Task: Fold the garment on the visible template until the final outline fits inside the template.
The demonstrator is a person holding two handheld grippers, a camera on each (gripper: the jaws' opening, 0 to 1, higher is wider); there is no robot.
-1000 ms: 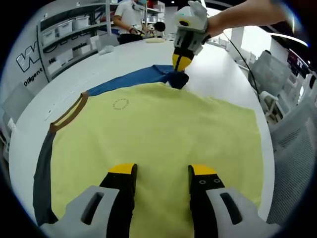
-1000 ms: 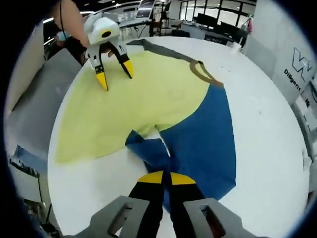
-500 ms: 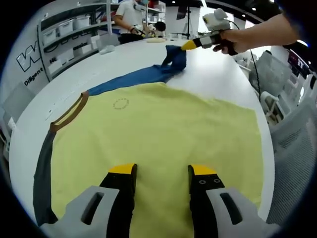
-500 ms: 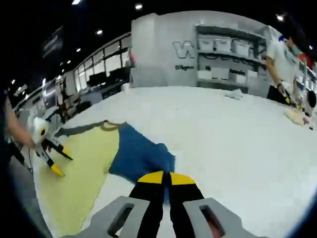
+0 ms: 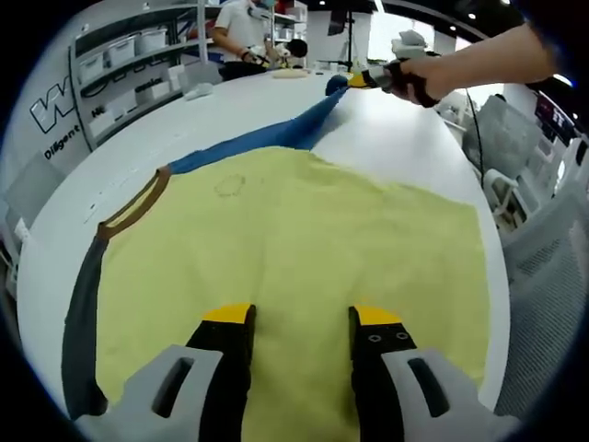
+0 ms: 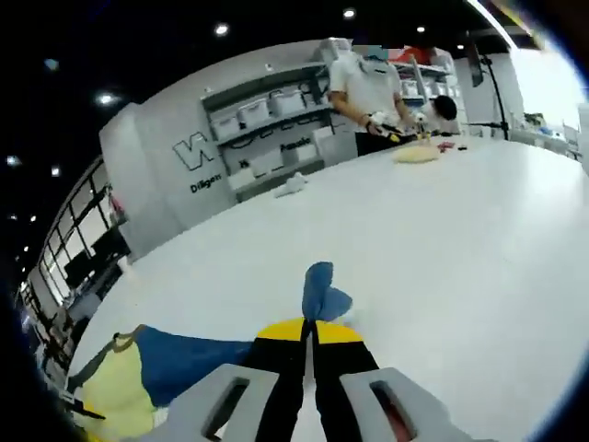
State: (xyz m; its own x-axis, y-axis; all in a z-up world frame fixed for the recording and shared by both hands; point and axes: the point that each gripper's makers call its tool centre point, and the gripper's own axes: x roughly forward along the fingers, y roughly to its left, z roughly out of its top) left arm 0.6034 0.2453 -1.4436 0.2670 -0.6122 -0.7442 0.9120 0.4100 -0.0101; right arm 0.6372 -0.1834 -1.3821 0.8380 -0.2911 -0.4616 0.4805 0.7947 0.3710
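Yellow garment (image 5: 294, 249) spread flat across the white worktop (image 5: 396, 138), filling the centre of the left gripper view. Left gripper (image 5: 299, 318) at bottom centre, fingers parted, over the yellow cloth. Blue sleeve (image 5: 276, 133) stretched taut toward the upper middle, pinched by the right gripper (image 6: 306, 329), fingers closed on its tip. Shelves (image 6: 267, 115) at upper left behind.

Yellow garment (image 5: 304, 249) with blue sleeve (image 5: 267, 138), brown collar (image 5: 133, 204).
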